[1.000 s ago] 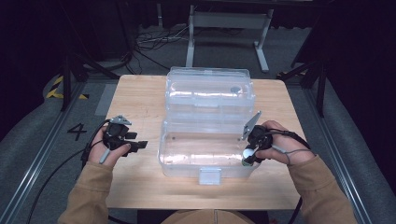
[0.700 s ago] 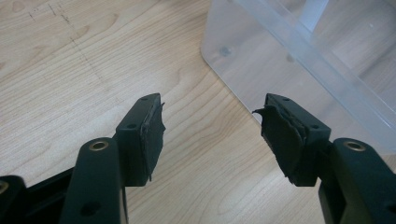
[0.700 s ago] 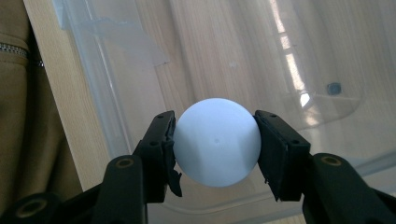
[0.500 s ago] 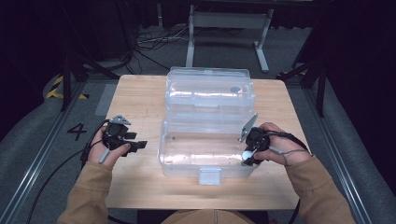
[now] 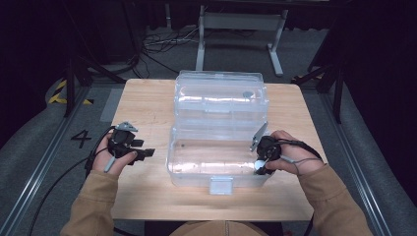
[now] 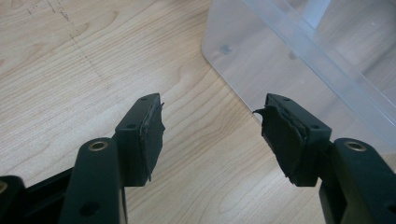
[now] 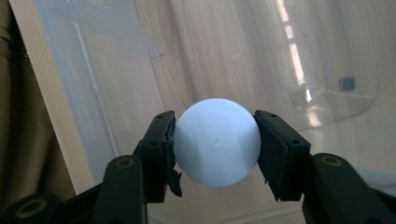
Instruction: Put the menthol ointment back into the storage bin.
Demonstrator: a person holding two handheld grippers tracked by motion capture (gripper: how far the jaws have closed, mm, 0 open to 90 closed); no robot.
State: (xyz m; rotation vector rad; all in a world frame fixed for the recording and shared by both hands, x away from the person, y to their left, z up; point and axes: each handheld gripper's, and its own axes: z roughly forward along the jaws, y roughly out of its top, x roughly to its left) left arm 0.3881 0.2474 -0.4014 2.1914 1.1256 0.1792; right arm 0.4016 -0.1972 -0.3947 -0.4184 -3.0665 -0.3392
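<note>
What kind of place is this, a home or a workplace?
Probably a lab or test workspace: a bare wooden table on a grey floor with cables, metal stand legs, and a painted number four.

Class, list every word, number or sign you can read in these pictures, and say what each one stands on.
"4": a dark numeral on the grey floor left of the wooden table.
Yellow and black hazard stripes on the floor farther back carry no text.
No readable text on the clear plastic box or the white ball.

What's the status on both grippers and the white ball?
Left gripper open, empty, over bare wooden table beside the clear plastic box. Right gripper shut on the smooth white ball, over the open box. Nothing in the way.
</note>
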